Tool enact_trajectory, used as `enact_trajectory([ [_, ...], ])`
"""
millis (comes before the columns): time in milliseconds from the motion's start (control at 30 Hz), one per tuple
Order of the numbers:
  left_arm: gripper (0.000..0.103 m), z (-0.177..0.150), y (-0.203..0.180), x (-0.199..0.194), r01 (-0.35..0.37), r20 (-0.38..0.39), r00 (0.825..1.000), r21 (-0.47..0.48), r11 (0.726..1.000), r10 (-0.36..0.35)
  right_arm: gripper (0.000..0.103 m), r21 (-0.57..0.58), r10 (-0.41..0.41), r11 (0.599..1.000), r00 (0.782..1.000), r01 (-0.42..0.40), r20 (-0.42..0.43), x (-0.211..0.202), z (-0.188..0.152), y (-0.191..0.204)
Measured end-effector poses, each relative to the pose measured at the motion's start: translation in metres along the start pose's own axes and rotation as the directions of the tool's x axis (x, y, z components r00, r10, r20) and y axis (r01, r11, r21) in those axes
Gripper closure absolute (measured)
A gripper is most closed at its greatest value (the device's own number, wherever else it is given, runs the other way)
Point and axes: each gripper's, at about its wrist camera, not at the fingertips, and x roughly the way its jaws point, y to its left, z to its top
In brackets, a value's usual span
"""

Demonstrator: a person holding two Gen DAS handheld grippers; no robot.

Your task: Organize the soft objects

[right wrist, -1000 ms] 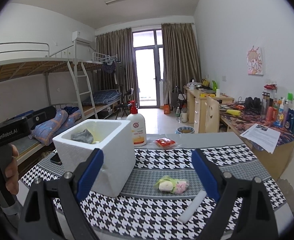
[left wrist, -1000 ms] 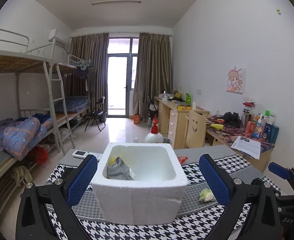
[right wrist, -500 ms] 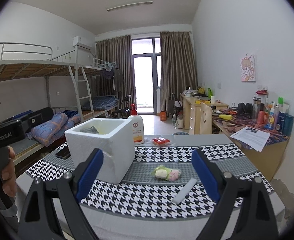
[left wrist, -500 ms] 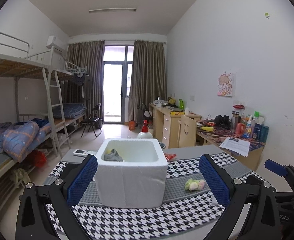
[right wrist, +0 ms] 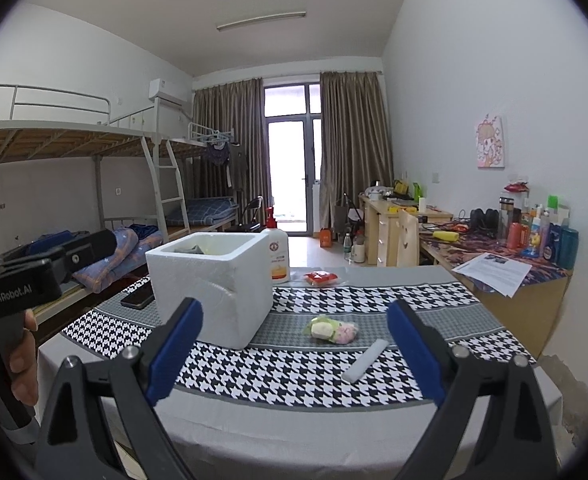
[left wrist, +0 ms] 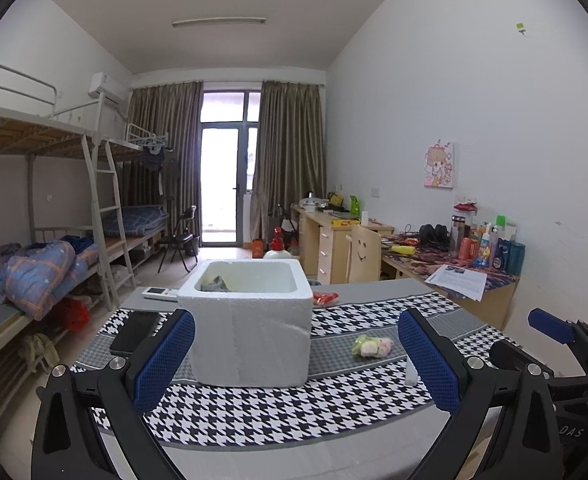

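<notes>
A white foam box (left wrist: 250,320) (right wrist: 214,284) stands on the houndstooth cloth and holds a grey cloth (left wrist: 214,284) at its left side. A small soft green, white and pink bundle (left wrist: 371,346) (right wrist: 331,330) lies on the grey stripe to the right of the box. A white stick (right wrist: 365,360) lies near it. My left gripper (left wrist: 294,364) is open and empty, back from the table's front edge, facing the box. My right gripper (right wrist: 294,356) is open and empty, also back from the edge, facing the bundle.
A black phone (left wrist: 134,332) lies left of the box, a lotion pump bottle (right wrist: 278,252) behind it, a red packet (right wrist: 321,277) further right. A desk with bottles (right wrist: 533,236) and paper (right wrist: 493,272) stands at the right. Bunk beds (left wrist: 34,264) stand at the left.
Both grippers have pulled back and away from the box; the box and bundle look smaller and farther. Both stay open and empty.
</notes>
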Motion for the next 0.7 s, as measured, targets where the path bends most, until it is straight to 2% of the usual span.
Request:
enact_trajectory([
  [367, 0.001, -0.017, -0.011, -0.007, 0.025, -0.006, 1.000, 0.012, 1.000, -0.025, 0.007, 0.009, -0.013, 1.000, 1.000, 0.013, -0.009, -0.006, -0.014, -0.005],
  [700, 0.001, -0.036, -0.013, 0.022, 0.057, -0.035, 0.998, -0.007, 0.998, -0.057, 0.007, 0.040, -0.016, 0.999, 0.999, 0.017, -0.049, 0.014, -0.030, -0.017],
])
